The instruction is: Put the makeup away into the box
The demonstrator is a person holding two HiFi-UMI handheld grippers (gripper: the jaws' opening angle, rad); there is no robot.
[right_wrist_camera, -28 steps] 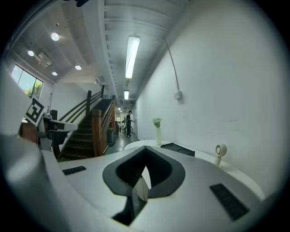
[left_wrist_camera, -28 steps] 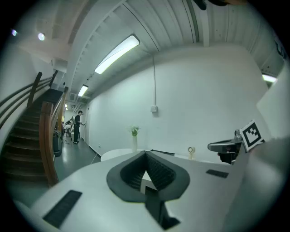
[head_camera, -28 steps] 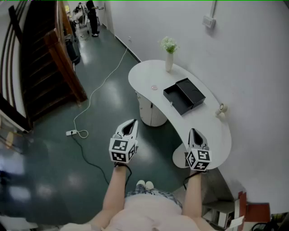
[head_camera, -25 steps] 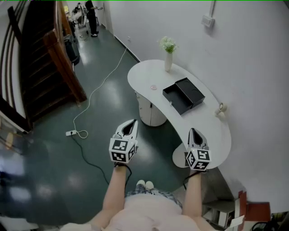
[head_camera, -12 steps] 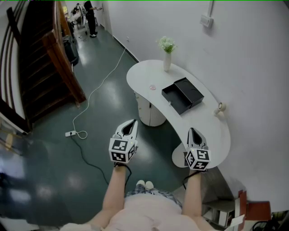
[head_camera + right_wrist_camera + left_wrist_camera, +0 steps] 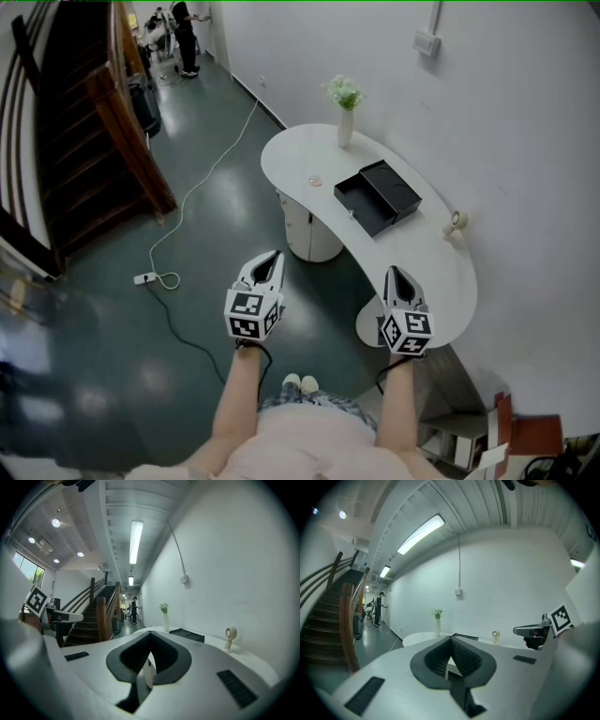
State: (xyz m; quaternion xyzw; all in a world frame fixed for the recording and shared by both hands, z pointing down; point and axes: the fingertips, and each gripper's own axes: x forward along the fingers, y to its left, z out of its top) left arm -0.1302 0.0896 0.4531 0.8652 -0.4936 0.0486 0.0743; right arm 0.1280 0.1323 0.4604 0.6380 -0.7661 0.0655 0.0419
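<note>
Nothing looks put away yet. The left tool (image 6: 270, 258) hangs well short of the box (image 6: 380, 197), off to its left, with its jaws together on nothing. A small pink item (image 6: 315, 181), probably the makeup, lies on the desk (image 6: 427, 272) left of the open box. The right tool (image 6: 394, 277), likewise closed and empty, waits short of the box. Only the head view shows the pink item. The left and right gripper views show the jaws meeting.

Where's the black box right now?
Head view, right of centre: the box lies open on the white table, between the vase and the small round gadget by the wall.
</note>
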